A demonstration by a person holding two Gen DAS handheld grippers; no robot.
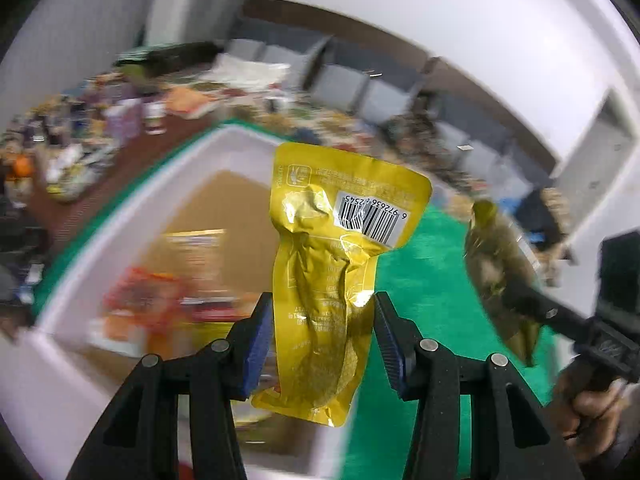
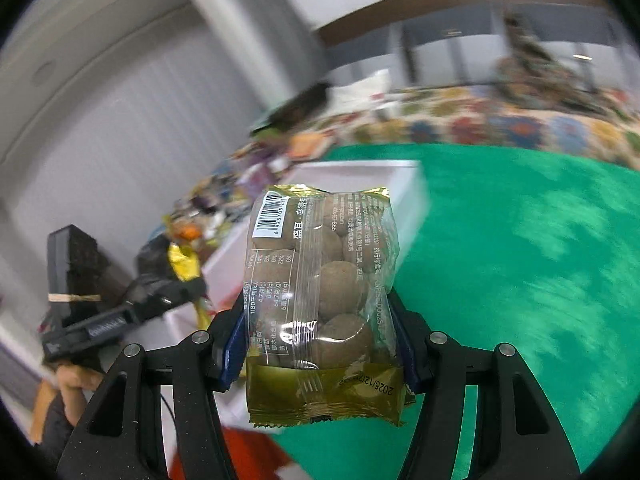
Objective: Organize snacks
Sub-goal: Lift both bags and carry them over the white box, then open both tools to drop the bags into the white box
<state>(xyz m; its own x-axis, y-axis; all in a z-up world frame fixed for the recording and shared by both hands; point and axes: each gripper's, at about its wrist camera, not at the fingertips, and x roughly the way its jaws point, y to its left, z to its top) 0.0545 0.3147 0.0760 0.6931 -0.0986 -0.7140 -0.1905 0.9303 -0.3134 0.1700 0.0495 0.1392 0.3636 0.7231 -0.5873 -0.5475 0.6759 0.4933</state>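
My left gripper (image 1: 324, 332) is shut on a yellow foil snack pouch (image 1: 340, 248) with a barcode, held upright over the near right corner of a white box (image 1: 120, 216). My right gripper (image 2: 318, 344) is shut on a clear and gold packet of round brown snacks (image 2: 320, 280), held above the green mat (image 2: 520, 260). The right gripper (image 1: 532, 300) with its packet (image 1: 496, 256) shows at the right of the left wrist view. The left gripper (image 2: 176, 288) with the yellow pouch (image 2: 182, 264) shows at the left of the right wrist view.
The white box holds several blurred red and orange snack packs (image 1: 152, 300) on a brown floor. It also shows in the right wrist view (image 2: 400, 184). A cluttered table of packets and jars (image 1: 100, 128) lies beyond the green mat (image 1: 432, 264). Chairs (image 1: 360, 88) stand behind.
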